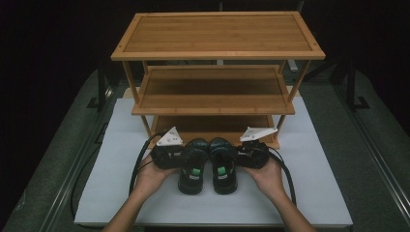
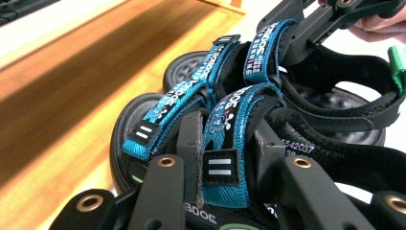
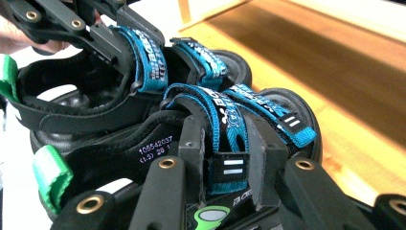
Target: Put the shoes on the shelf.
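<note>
Sandals are held by their blue straps in both grippers' clenched fingers; level lifting toward twelve o'clock is advised

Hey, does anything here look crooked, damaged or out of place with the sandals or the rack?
Nothing stands out. The two black sandals with blue straps sit side by side, toes toward the three-tier wooden rack, which stands straight. The left gripper and right gripper each clamp a blue strap on one sandal, about evenly.
</note>
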The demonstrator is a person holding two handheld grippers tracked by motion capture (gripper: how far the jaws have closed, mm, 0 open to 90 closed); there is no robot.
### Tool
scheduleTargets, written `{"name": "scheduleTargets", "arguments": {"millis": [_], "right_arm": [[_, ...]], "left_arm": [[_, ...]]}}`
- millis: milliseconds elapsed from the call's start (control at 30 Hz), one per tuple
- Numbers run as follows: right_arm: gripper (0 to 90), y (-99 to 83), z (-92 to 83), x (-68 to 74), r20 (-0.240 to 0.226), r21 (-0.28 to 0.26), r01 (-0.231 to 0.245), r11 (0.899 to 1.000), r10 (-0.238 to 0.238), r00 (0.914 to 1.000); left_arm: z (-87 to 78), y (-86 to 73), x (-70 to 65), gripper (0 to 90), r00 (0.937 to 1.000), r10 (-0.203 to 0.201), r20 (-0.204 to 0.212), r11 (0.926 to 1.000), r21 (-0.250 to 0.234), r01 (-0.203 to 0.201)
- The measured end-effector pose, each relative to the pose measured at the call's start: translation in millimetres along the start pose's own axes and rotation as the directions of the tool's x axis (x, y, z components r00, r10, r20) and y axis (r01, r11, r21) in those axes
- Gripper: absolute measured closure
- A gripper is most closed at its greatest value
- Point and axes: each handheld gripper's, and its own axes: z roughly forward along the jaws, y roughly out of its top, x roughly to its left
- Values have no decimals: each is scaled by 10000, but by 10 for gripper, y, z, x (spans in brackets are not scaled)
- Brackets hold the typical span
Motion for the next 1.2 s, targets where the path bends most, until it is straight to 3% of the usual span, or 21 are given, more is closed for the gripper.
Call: {"name": "scheduleTargets", "arguments": {"millis": [333,700,833,1033,1200], "right_arm": [[701,170,54,-220,471,-474,-78,9988,101,9988],[701,239,201,-409,997,-762,-9,9971,85,9950],[700,218,245,-453,1173,-931,-10,9957,119,9930],[696,212,255,-457,1248,-1014,67,9948,61,9922],[692,200,254,-435,1515,-980,265,9948,-114,9884]], "left_arm": [[190,122,214,707,9981,-90,-603,9994,-336,69],[345,145,419,707,9924,-369,-1176,9960,-854,269],[383,142,415,706,9887,-131,-1495,9950,-994,-18],[399,140,403,704,9891,-101,-1472,9941,-1085,-60],[400,128,367,700,9847,121,-1739,9946,-991,-298]]}}
